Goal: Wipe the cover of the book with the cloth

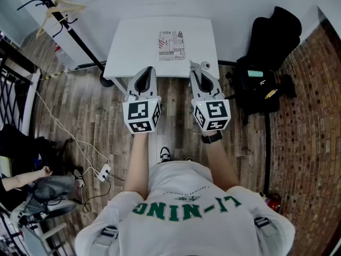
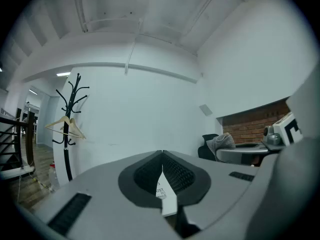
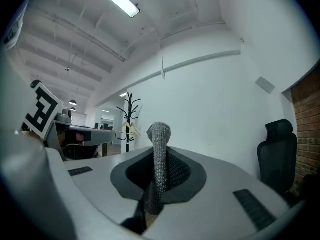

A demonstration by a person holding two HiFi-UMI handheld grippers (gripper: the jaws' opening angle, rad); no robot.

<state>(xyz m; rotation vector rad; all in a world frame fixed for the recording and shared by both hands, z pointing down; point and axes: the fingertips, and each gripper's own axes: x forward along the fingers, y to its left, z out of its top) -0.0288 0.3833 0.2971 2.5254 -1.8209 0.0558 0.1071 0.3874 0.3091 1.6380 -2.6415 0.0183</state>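
Observation:
A book [image 1: 171, 46] with a printed white cover lies flat on the small white table [image 1: 133, 41], towards its far middle. My left gripper [image 1: 148, 69] hovers over the table's near edge, left of the book, with its jaws shut and nothing held. In the left gripper view, a strip of the book [image 2: 162, 191] shows through the slit behind the closed tips [image 2: 162, 153]. My right gripper [image 1: 195, 65] sits near the front right of the table, shut on a grey knitted cloth [image 3: 160, 134] that sticks up between its pads. The cloth [image 1: 205, 65] also shows as a small light tuft.
A black coat rack with a wooden hanger [image 1: 58, 15] stands left of the table. To the right are a black office chair [image 1: 272, 36] and a dark bag [image 1: 258, 87]. A power strip [image 1: 103, 172] with cables lies on the wood floor. A seated person [image 1: 32, 188] is at lower left.

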